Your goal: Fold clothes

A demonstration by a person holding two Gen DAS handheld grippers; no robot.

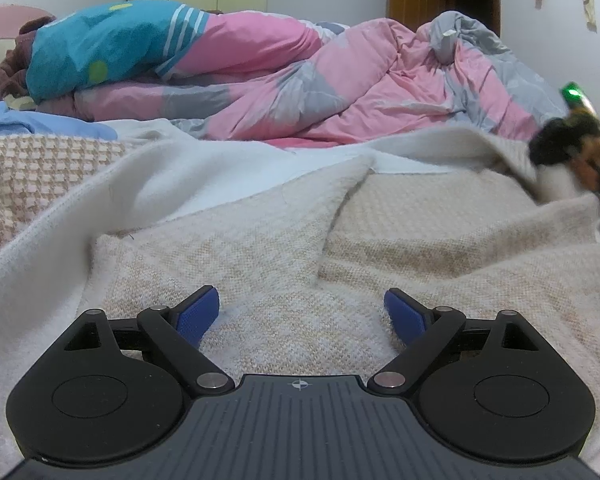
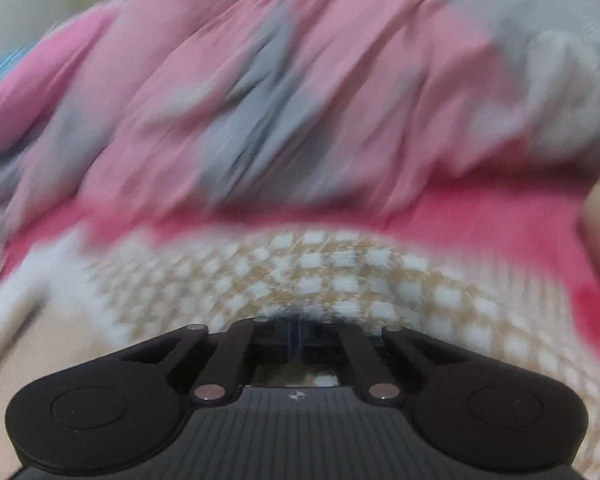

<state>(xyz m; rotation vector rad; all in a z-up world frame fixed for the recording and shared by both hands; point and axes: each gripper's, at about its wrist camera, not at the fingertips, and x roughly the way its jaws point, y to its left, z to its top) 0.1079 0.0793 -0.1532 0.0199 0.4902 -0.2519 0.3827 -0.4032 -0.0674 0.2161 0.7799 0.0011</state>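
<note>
Left wrist view looks low across a bed, with the left hand-held gripper (image 1: 301,312) spread wide, its blue fingertips (image 1: 198,318) well apart and nothing between them. Directly under and ahead of it lies a beige knitted garment (image 1: 400,232), rumpled, with a cream-white inner layer (image 1: 148,184) turned up ahead and to the left of the fingers. Further left of the gripper a strip of checked peach-and-white knit (image 1: 32,168) shows. Beyond the garment, a pink and grey quilt (image 1: 340,92) is heaped across the bed, with a teal patterned cover (image 1: 100,48) at its far left. At the far right edge the right hand-held gripper (image 1: 572,148) appears blurred, right against a raised edge of the beige garment; a green light shows on it.

Right wrist view is heavily blurred. The right hand-held gripper (image 2: 296,340) has its fingers drawn together, and the checked peach-and-white knit (image 2: 320,276) sits right at the tips, apparently pinched between them, though the blur hides the contact. Ahead of that cloth runs a deep pink sheet (image 2: 480,208), and beyond it the pink and grey quilt (image 2: 260,80) fills the view.
</note>
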